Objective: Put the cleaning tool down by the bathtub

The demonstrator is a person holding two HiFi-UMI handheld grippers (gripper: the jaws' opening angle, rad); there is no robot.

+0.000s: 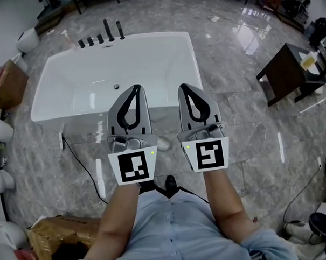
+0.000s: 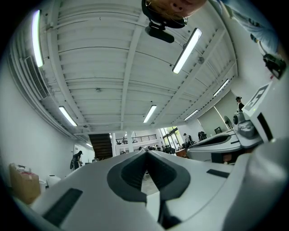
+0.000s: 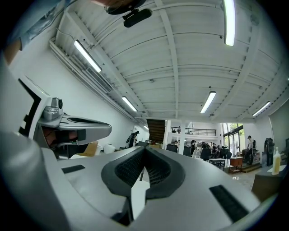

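The white bathtub (image 1: 69, 77) stands on the marble floor ahead of me. Both grippers are held up side by side over its near rim and point slightly upward toward the ceiling. The left gripper (image 1: 133, 90) is shut with nothing between its jaws; in its own view the tips (image 2: 145, 152) meet. The right gripper (image 1: 184, 88) is shut and empty too, with its tips (image 3: 145, 149) together. A small pale object (image 1: 163, 144) lies on the floor by the tub's near side, between the grippers. I cannot tell what it is.
Black tap fittings (image 1: 100, 37) line the tub's far rim. A black cable (image 1: 81, 162) trails over the floor at the left. A cardboard box (image 1: 7, 84) is at the far left and a dark table (image 1: 290, 72) at the right. A brown bag (image 1: 65, 230) lies near my feet.
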